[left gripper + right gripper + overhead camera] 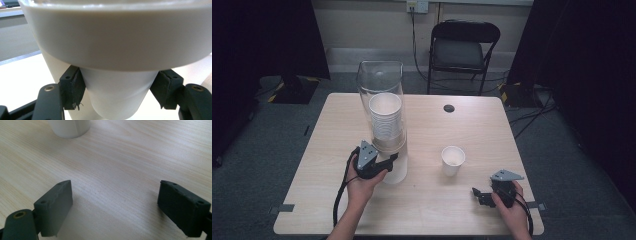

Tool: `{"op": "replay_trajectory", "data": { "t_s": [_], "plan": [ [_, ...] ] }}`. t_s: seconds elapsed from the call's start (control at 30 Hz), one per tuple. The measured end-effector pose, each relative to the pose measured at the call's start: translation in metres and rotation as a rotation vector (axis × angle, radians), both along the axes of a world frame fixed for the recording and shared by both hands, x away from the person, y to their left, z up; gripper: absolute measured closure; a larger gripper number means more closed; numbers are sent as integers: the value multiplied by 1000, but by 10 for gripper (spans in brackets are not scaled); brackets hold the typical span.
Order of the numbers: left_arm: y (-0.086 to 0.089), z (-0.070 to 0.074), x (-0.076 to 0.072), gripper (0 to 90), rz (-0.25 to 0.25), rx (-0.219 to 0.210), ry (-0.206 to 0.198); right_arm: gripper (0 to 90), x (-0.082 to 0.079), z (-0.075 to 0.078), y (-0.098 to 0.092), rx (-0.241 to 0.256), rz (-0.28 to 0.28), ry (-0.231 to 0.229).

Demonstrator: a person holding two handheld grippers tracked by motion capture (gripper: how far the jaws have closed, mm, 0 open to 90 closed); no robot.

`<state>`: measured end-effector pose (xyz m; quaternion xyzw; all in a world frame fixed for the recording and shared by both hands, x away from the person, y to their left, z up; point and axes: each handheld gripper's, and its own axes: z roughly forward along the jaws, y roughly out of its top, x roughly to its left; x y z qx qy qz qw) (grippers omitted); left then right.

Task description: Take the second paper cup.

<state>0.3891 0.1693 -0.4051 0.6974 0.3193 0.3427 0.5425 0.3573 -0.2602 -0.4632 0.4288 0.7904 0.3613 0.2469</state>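
Note:
A tall clear dispenser tube [380, 87] stands on the table's left half with a stack of white paper cups [386, 120] inside. The lowest cup [396, 172] pokes out under it. My left gripper [393, 162] is shut on that cup. In the left gripper view the pads [75, 86] press both sides of the cup's tapered wall [117, 102], beneath a wider white band. A single white paper cup [453, 160] stands upright right of centre, its base [68, 127] visible in the right gripper view. My right gripper [478, 194] sits open near the front right edge, with bare wood between its jaws [115, 207].
The light wooden table [432, 210] has a small black round disc [449, 108] near its far edge. A black folding chair [464, 50] stands behind the table. Cables trail on the grey floor at right.

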Motion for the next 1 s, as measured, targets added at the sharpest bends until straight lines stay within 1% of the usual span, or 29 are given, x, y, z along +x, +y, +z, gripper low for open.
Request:
{"op": "replay_trajectory", "data": {
  "t_s": [0.03,0.07,0.1,0.13,0.27,0.43,0.47,0.53,0.7,0.8,0.83,0.9,0.93,1.0],
  "plan": [
    [0,0,0,348,2,-4,0,123,0,0,0,0,0,0],
    [0,0,0,348,6,2,3,123,0,0,0,0,0,0],
    [0,0,0,349,2,-5,2,123,0,0,0,0,0,0],
    [0,0,0,349,2,3,4,123,0,0,0,0,0,0],
    [-1,1,-1,350,15,6,7,123,0,0,0,0,0,0],
    [-2,0,-2,351,23,-4,12,123,0,0,0,0,0,0],
    [-2,0,-1,352,17,-9,11,123,0,0,0,0,0,0],
    [-3,0,-2,352,28,-5,14,123,0,0,0,0,0,0],
    [-3,1,-2,352,31,-10,19,123,0,0,0,0,0,0],
    [-3,0,-2,353,26,-10,12,123,0,0,0,0,0,0],
    [-5,0,-2,353,34,-23,17,123,0,0,0,0,0,0],
    [-4,-1,-2,353,32,-15,14,123,0,0,0,0,-1,1],
    [-5,-1,-2,353,38,-15,17,123,0,0,0,0,0,0],
    [-5,-1,-2,353,42,-2,14,123,0,0,0,0,0,0]
  ]
}}
